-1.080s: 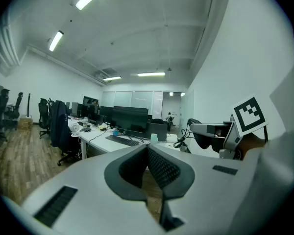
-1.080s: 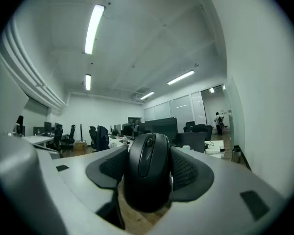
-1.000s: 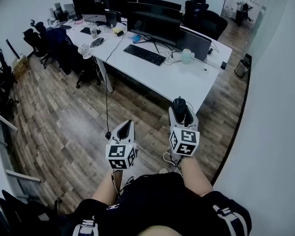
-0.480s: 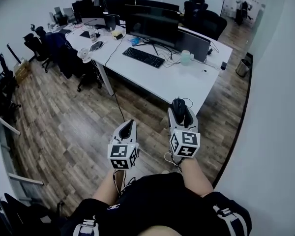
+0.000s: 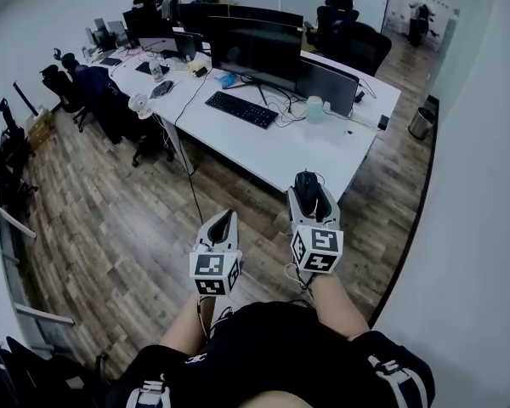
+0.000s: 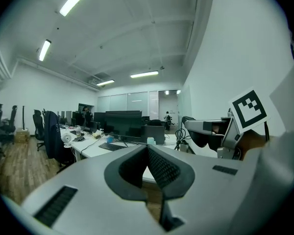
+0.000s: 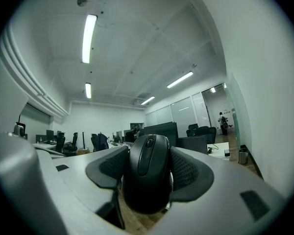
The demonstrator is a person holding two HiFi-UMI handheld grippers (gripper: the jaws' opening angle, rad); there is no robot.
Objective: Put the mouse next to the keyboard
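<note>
A black mouse sits clamped between the pads of my right gripper, its wheel end pointing forward. From the head view the mouse and right gripper hang in the air just short of the near edge of the white desk. The black keyboard lies on that desk in front of a dark monitor. My left gripper is held lower left over the floor, its jaws shut and empty, as the left gripper view confirms.
Cables, a pale green cup and a second screen crowd the desk right of the keyboard. Office chairs stand at the left side. A grey bin stands by the white wall on the right. Wood floor lies below me.
The desk has drawn slightly nearer and shifted left in the head view. Both grippers keep their pose, the mouse still held in the right one.
</note>
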